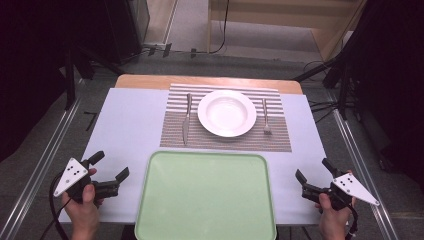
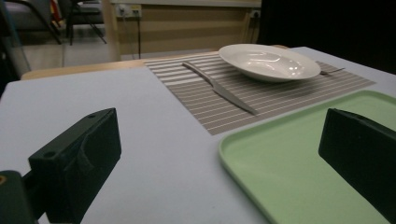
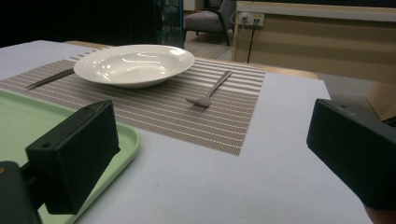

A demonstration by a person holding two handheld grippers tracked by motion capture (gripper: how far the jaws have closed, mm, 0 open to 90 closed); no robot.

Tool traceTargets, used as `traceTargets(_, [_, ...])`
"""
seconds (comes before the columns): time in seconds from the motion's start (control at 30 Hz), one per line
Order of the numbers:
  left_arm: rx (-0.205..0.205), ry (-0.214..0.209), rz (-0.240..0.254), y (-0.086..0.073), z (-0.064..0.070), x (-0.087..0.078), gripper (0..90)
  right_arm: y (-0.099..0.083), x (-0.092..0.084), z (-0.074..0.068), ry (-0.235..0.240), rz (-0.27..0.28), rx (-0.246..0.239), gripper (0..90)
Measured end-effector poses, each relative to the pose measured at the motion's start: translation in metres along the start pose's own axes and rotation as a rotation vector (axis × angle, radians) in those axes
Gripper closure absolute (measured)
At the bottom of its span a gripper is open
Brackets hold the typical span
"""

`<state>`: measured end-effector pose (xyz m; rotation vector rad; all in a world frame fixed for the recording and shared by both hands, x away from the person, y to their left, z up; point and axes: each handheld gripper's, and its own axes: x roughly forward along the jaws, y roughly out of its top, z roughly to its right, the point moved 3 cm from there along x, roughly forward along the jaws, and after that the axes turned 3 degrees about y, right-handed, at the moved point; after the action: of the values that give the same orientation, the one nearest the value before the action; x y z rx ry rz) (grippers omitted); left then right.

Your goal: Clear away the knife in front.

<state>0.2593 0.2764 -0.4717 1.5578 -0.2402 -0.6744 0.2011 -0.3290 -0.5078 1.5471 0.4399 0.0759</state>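
Note:
A white plate [image 1: 227,113] sits on a striped placemat [image 1: 225,137] at the table's far middle, a knife [image 1: 186,119] to its left and a fork [image 1: 266,117] to its right. A pale green tray [image 1: 206,195] lies empty at the near edge. My left gripper [image 1: 110,166] rests open on the table left of the tray, nothing between its jaws. My right gripper [image 1: 314,167] rests open right of the tray, also empty. The left gripper view has the knife [image 2: 219,88], plate [image 2: 268,61] and tray [image 2: 299,158]; the right gripper view has the fork [image 3: 210,94] and plate [image 3: 134,64].
A pale sheet [image 1: 125,125] covers the wooden table [image 1: 145,81]. Metal rails [image 1: 45,160] run along both sides on the floor. Dark stands and cables [image 1: 340,75] crowd the far corners. A wooden cabinet [image 1: 280,20] stands behind.

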Motion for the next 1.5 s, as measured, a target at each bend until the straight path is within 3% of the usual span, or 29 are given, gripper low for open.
traceTargets(0.23, [-0.003, -0.039, -0.017, 0.011, 0.009, 0.021, 0.0, 0.000, 0.001, -0.001, 0.005, 0.003, -0.008, 1.0])
traceTargets(0.3, [-0.008, -0.025, -0.030, 0.015, 0.012, 0.030, 0.0, 0.000, 0.001, -0.003, 0.009, -0.004, 0.001, 1.0])
traceTargets(0.4, [-0.022, -0.029, -0.050, 0.020, 0.013, 0.041, 0.0, 0.001, 0.001, -0.004, 0.007, -0.004, -0.004, 1.0])
traceTargets(0.57, [-0.011, -0.045, -0.077, 0.032, 0.017, 0.062, 0.0, 0.002, 0.001, -0.005, 0.013, 0.004, -0.006, 1.0])
traceTargets(0.77, [-0.016, -0.037, -0.097, 0.044, 0.022, 0.081, 0.0, 0.001, 0.001, -0.006, 0.021, -0.009, 0.013, 1.0])
traceTargets(1.17, [-0.005, -0.042, -0.138, 0.064, 0.026, 0.121, 0.0, 0.002, 0.002, -0.006, 0.031, -0.001, -0.009, 1.0])
traceTargets(1.37, [-0.015, -0.030, -0.172, 0.072, 0.028, 0.142, 0.0, 0.002, 0.002, -0.008, 0.034, -0.016, 0.004, 1.0])
traceTargets(1.5, [-0.023, -0.018, -0.212, 0.075, 0.030, 0.158, 0.0, 0.002, 0.004, -0.007, 0.033, -0.006, -0.018, 1.0])
